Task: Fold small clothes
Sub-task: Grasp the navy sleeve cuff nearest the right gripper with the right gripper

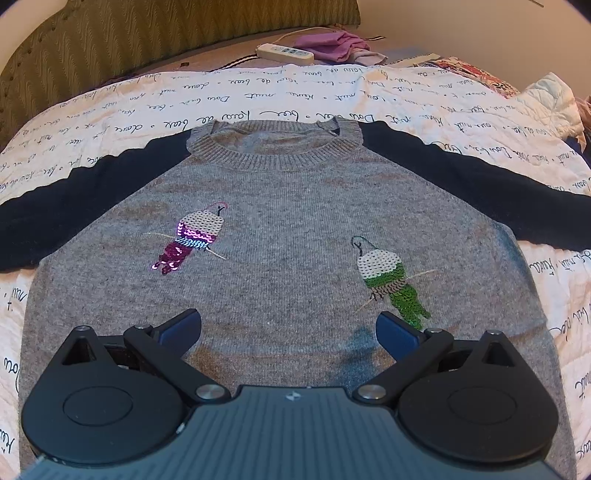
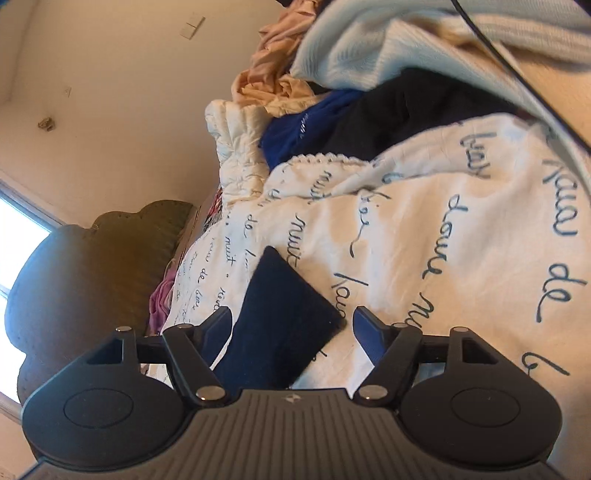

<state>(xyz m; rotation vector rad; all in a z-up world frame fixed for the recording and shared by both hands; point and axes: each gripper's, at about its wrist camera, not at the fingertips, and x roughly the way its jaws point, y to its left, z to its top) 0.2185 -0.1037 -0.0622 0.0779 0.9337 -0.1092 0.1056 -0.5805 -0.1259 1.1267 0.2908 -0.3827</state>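
Sweater (image 1: 288,229) lies flat, front up, on a white bedspread (image 1: 258,96) printed with dark cursive script; we read the body as grey fine knit with a ribbed round collar (image 1: 275,157) and two navy raglan sleeves spread out to both sides. Two sequinned birds sit on the chest: a pink-and-purple one (image 1: 192,238) and a green-and-white one (image 1: 388,282), each on a thin stitched twig. Our left gripper (image 1: 289,325) hangs over the lower part of the grey body, black linkage arms and blue pads spread wide, nothing between them; the hem area sits just ahead of and under the fingers, and whether they touch the fabric we cannot tell. Beyond the collar we see a white power strip (image 1: 284,51) and crumpled purple cloth (image 1: 340,44) near an olive quilted headboard (image 1: 110,33). In the right wrist view the scene is rolled sideways. Our right gripper (image 2: 291,321) is also released, jaws apart, with the navy sleeve end (image 2: 284,317) lying between the fingers, its squared cuff edge pointing away from us; the pads do not press on it. Sleeve fabric looks soft and matte against the creased bedspread. Further off, a heap of clothes (image 2: 332,92): pale blue knit, peach crumpled cloth, royal blue and black pieces, plus a white quilted fold.
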